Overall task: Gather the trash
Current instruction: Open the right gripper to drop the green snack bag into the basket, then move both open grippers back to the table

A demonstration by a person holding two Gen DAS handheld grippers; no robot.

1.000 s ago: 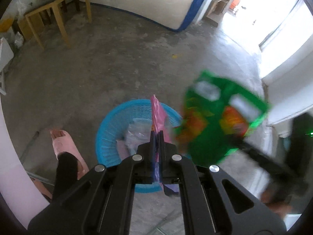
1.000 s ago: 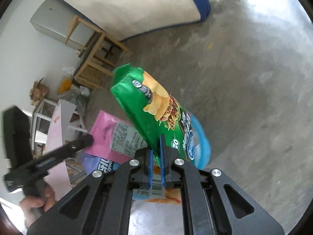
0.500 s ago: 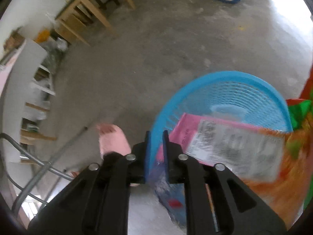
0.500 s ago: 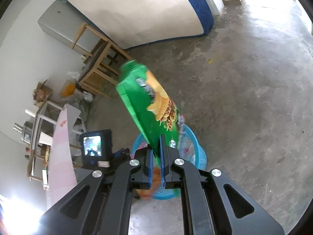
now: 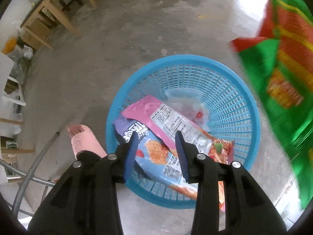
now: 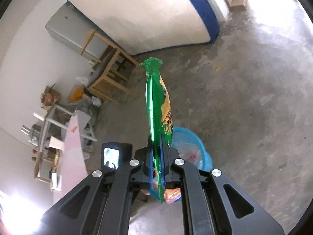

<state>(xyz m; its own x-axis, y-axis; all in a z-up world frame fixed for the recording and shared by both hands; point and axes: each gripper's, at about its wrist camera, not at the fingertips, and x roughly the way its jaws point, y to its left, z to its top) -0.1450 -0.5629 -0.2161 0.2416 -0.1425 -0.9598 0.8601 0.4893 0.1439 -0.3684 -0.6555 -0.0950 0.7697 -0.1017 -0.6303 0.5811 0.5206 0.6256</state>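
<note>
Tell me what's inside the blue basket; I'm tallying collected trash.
In the basket: a pink snack bag lying on a light-blue one, with a clear wrapper behind. Anything beneath them is covered.

The left wrist camera looks steeply down, close over the round blue plastic mesh basket [image 5: 225, 90] on the grey concrete floor [image 5: 117, 49]. The right wrist camera sits higher, angled out across the room, with that basket [image 6: 193, 143] low at five o'clock. Both views share the pale wooden table [image 5: 49, 5] [image 6: 111, 78], toward ten o'clock.
</note>
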